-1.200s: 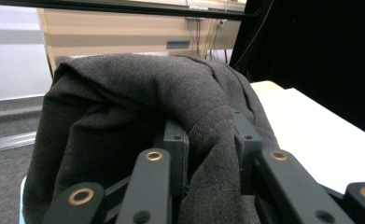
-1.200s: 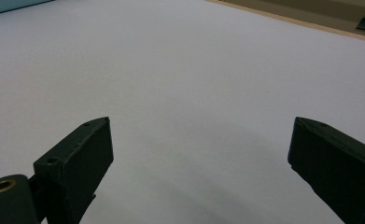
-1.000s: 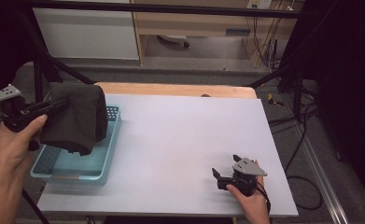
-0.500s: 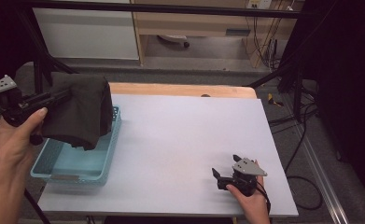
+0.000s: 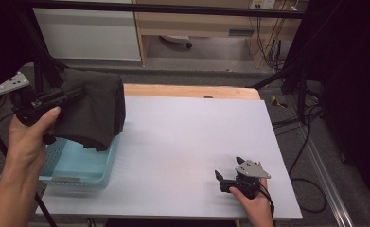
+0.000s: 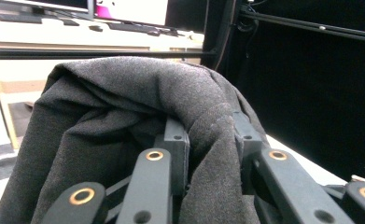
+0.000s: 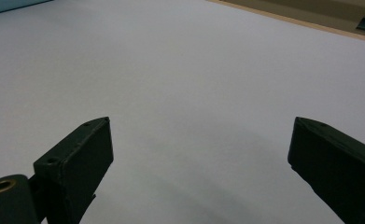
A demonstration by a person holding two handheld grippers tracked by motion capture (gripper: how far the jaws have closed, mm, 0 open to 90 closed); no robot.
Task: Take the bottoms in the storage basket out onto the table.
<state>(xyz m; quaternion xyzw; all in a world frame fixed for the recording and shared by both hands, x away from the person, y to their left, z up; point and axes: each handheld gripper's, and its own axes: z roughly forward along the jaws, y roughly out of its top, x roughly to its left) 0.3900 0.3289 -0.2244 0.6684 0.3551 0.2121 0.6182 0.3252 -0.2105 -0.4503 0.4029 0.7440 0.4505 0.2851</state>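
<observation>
Left hand-held gripper [image 5: 71, 94] clamped on a fold of dark cloth [image 5: 95, 113]; the left gripper view shows the fabric pinched between the jaws. Since a second ago the cloth has risen out of the blue basket [image 5: 81, 165] at 9 o'clock and now hangs clear above its rim. Extraction looks about done; spreading on the table [image 5: 192, 137] likely next. Right hand-held gripper [image 5: 226, 179] rests wide open at 5 o'clock, empty.

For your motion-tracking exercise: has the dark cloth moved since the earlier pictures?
Yes. Clamped in the left gripper, the dark cloth has risen and swung toward the table, off the blue basket, which stayed put.
</observation>
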